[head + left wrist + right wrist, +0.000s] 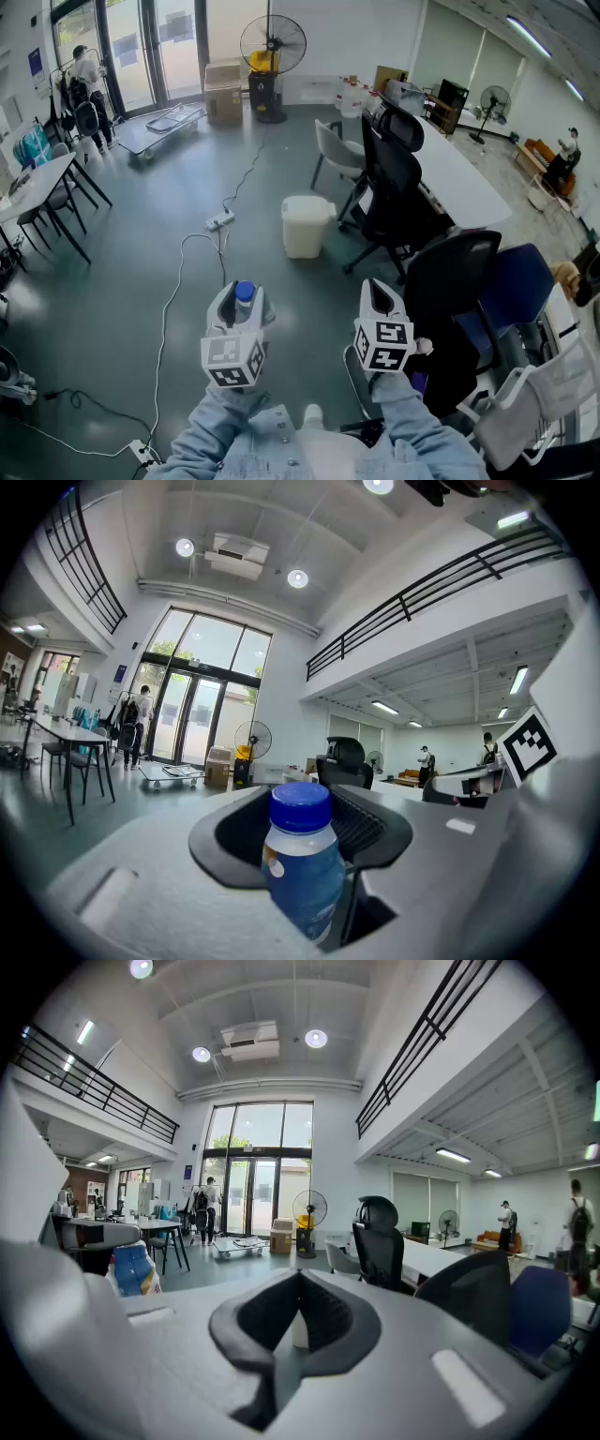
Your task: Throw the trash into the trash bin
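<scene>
A small bottle (245, 293) with a blue cap and blue label stands upright between the jaws of my left gripper (241, 302), which is shut on it. In the left gripper view the bottle (302, 864) fills the gap of that gripper (302, 819). My right gripper (379, 296) is held level beside it, shut with nothing in it; in the right gripper view its pads (323, 1321) meet at the tip of the gripper (298, 1283), and the bottle (132, 1270) shows at the left. The white trash bin (306, 225) stands on the floor ahead, between the two grippers.
Black office chairs (394, 183) and a long white table (461, 176) line the right side, with a blue chair (518, 281) nearer. A cable and power strip (220, 222) lie on the floor left of the bin. A floor fan (273, 42) and cardboard boxes (223, 94) stand far back.
</scene>
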